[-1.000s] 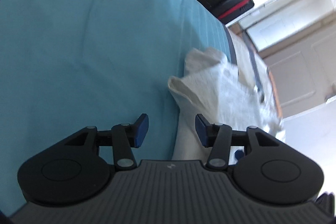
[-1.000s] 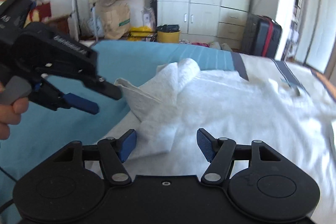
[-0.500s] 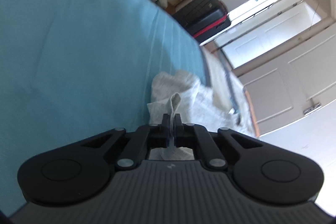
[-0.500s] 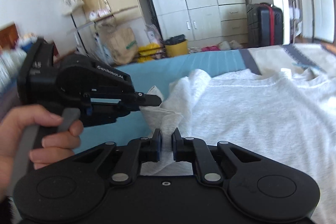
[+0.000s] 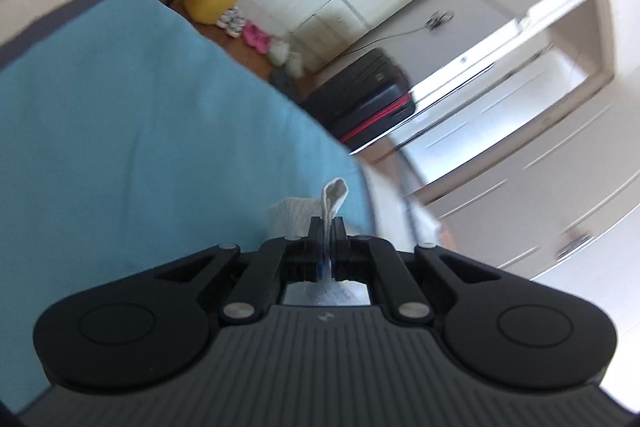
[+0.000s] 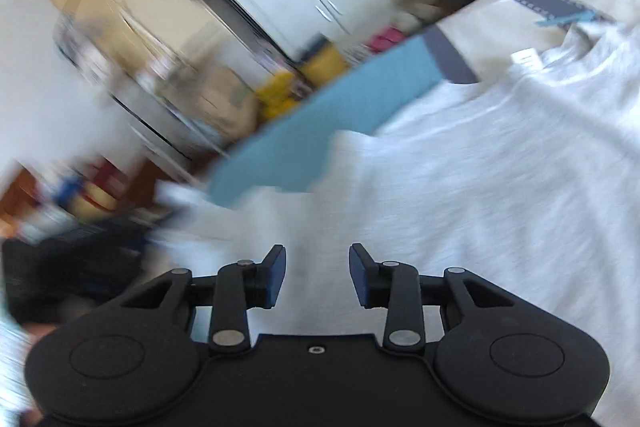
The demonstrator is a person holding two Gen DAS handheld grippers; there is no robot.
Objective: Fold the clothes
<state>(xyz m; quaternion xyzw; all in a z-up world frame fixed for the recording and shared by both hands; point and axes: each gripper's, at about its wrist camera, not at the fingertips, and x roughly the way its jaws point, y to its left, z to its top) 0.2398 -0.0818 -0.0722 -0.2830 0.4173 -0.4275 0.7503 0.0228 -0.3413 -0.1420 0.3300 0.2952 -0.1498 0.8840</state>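
Blue bedspread (image 5: 120,147) underlies white garment (image 6: 460,187), pinched by left gripper (image 5: 327,227).

The left gripper (image 5: 327,227) is clamped tight on a fold of the white garment (image 5: 334,197), pointing slightly downward above the bed (image 5: 120,147). The right gripper (image 6: 317,273), tilted over the garment, is opening its jaws, nothing pinched between them.

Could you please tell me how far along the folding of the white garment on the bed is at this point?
Early. Done: the left gripper is shut on a corner of the white knitted garment. In hand: the right gripper hovers above the garment's body, jaws opening, nothing pinched between them. Left: the garment lies mostly spread across the teal bedcover, no finished fold visible, so all folds remain.
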